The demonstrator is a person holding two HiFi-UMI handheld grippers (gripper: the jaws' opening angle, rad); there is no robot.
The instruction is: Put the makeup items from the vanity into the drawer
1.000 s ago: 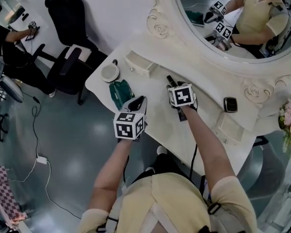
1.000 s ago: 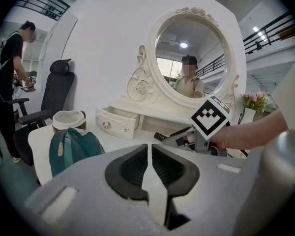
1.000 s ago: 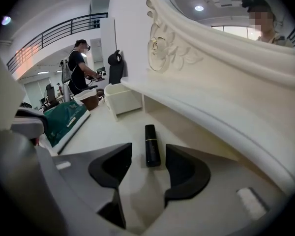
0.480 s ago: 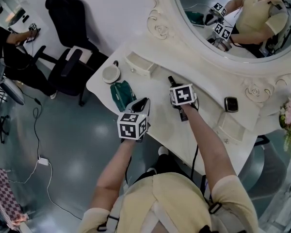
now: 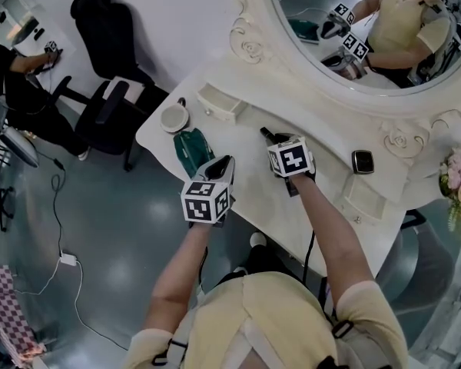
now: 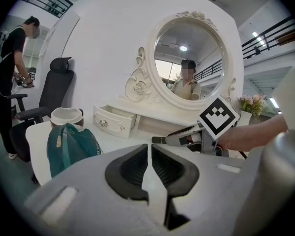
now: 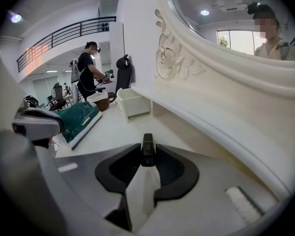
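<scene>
A slim dark makeup tube point(image 7: 147, 148) pokes out forward between the pads of my right gripper point(image 7: 147, 157), which is shut on it just above the white vanity top point(image 5: 250, 194). In the head view the right gripper point(image 5: 267, 135) is in front of the mirror, with the tube point(image 5: 264, 133) at its tip. My left gripper point(image 6: 149, 154) is shut with nothing in it and hovers near the vanity's front edge, beside a green pouch point(image 5: 189, 149). A small white drawer point(image 5: 221, 102) stands behind the pouch, at the foot of the mirror.
A white cup point(image 5: 174, 117) sits at the vanity's left corner. Right of my right arm a black compact point(image 5: 363, 161) lies near a second small drawer point(image 5: 366, 200), with pink flowers point(image 5: 459, 184) beyond. A black office chair point(image 5: 111, 91) stands left of the vanity, and a person works further off.
Both grippers stay almost where they were. The right one, with the dark tube at its tip, has shifted slightly to the left.
</scene>
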